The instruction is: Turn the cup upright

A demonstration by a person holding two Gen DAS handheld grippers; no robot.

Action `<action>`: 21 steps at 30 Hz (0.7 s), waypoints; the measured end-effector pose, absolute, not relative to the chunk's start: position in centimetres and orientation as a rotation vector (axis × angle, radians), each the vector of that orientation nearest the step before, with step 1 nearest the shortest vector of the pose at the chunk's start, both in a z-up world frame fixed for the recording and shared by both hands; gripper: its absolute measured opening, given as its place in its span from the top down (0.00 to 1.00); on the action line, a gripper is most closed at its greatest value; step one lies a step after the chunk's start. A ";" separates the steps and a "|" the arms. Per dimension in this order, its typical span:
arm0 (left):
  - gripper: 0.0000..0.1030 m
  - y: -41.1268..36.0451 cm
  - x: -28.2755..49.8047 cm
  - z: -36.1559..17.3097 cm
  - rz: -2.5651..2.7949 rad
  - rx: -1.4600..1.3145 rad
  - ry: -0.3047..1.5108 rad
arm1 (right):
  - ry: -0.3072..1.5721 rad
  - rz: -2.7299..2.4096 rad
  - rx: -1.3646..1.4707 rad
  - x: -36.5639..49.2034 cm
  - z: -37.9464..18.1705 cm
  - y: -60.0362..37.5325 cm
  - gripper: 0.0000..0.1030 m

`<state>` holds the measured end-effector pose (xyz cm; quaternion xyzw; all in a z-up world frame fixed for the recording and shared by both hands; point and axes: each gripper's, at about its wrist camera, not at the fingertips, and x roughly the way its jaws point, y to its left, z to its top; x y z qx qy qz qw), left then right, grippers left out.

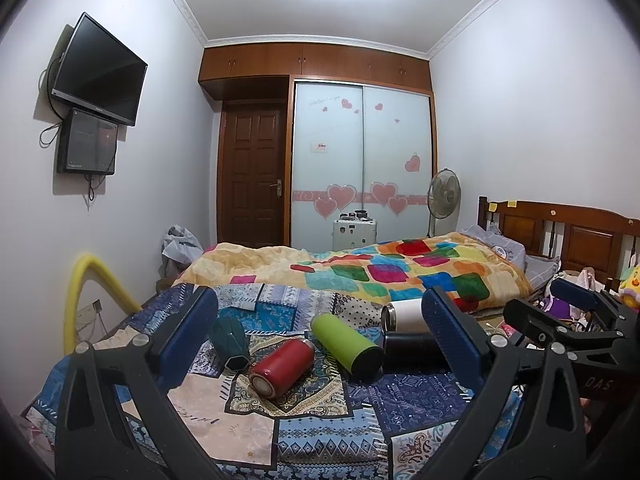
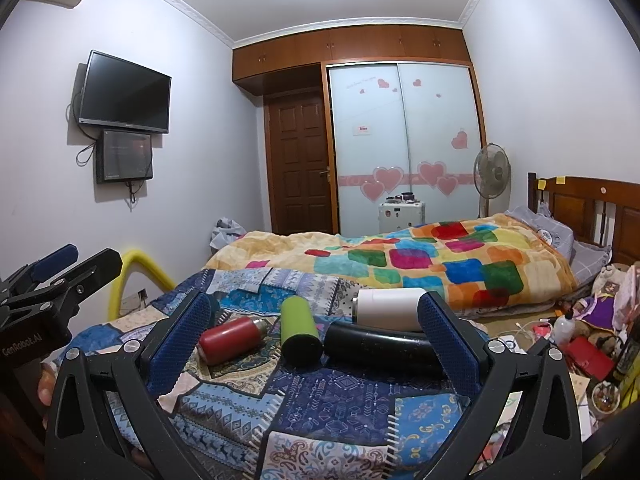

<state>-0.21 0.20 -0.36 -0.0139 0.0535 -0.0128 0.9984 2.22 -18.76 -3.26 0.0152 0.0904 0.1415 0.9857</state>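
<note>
Nearest my cameras, both tools hang over the near edge of the bed (image 1: 320,432), above its patchwork quilt (image 2: 332,404). My left tool (image 1: 320,340) has its blue-padded fingers (image 1: 188,336) spread wide with nothing between them, and my right tool (image 2: 316,338) is spread just as wide and holds nothing either. In the left wrist view the right tool shows at the right edge, and in the right wrist view the left tool shows at the left edge (so the two sit side by side).

Past the fingertips, five cups lie on their sides on the quilt, all toward the near end of the bed. From left to right: a dark green cup (image 1: 233,340), seen only from the left wrist; a red cup (image 1: 282,366) with its metal base turned toward me; a lime green cup (image 1: 346,342) with a black end facing me, just beside the red one; and a black cup (image 2: 380,350) lying crosswise, close against the lime one. Behind the black cup, a white cup (image 2: 390,310) with a steel end lies crosswise too, nearest the colourful blanket (image 1: 400,268).

That blanket covers the far half of the bed, up to the wooden headboard (image 1: 560,236) at the right. Farther off stand a fan (image 1: 443,196), a sliding wardrobe (image 1: 362,152) with pink hearts, and a brown door (image 1: 252,172). A television (image 1: 98,70) hangs on the left wall.
</note>
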 end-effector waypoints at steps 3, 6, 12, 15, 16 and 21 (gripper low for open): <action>0.00 0.3 0.0 -0.5 -0.025 -0.027 0.107 | 0.182 0.284 0.031 2.2 -3.2 -18.8 0.00; 0.00 0.4 0.0 -0.5 -0.027 -0.028 0.108 | 0.182 0.284 0.031 2.2 -3.2 -18.7 0.00; 0.00 0.5 0.0 -0.6 -0.026 -0.033 0.109 | 0.182 0.284 0.028 2.3 -3.3 -18.7 0.00; 0.00 0.5 0.0 -0.6 -0.025 -0.031 0.108 | 0.180 0.288 0.028 2.3 -3.3 -18.7 0.00; 0.00 0.5 0.0 -0.6 -0.024 -0.031 0.107 | 0.178 0.289 0.027 2.3 -3.2 -18.6 0.00; 0.00 0.5 0.0 -0.6 -0.023 -0.030 0.105 | 0.169 0.293 0.027 2.1 -3.1 -18.3 0.00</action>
